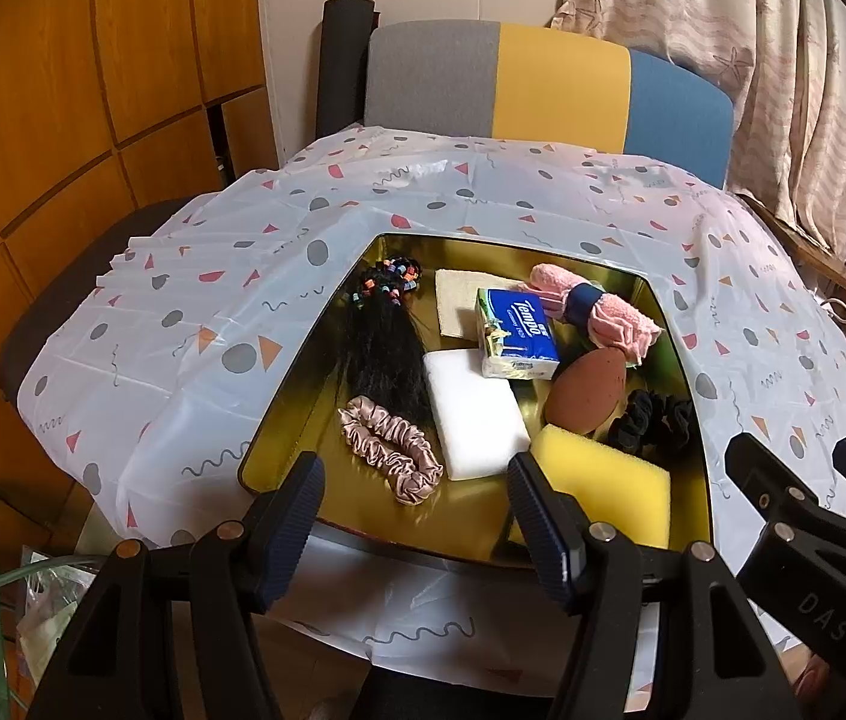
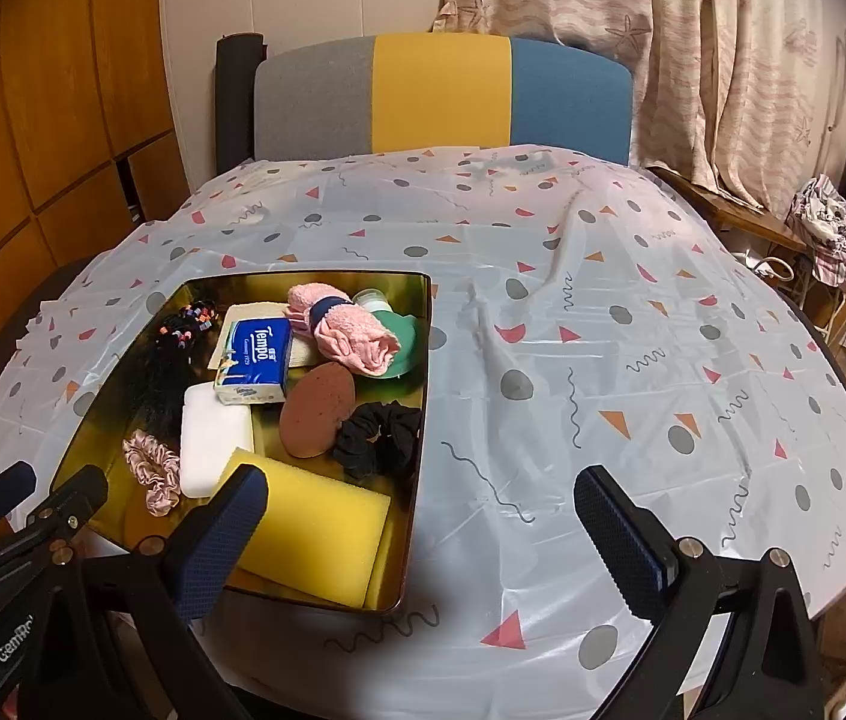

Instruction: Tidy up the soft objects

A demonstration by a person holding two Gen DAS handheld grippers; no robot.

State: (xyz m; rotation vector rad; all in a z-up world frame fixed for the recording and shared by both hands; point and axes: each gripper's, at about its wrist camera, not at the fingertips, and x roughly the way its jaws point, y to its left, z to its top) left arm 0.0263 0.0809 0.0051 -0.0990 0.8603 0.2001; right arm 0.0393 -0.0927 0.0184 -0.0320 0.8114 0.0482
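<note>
Left gripper [image 1: 417, 504] and right gripper [image 2: 420, 516]: jaws apart, nothing held, poised at the near edge of the gold tray [image 2: 417, 396]. Soft items, including the yellow sponge [image 1: 603, 480], lie inside. Judged: nothing in hand; next, pick one item.

1. I'm in a home, at a table under a patterned plastic tablecloth [image 2: 603, 312].
2. A grey, yellow and blue chair [image 2: 441, 96] faces me.
3. Starfish-print curtains [image 2: 693, 48] and wooden cabinet doors [image 1: 93, 90] line the walls.
</note>
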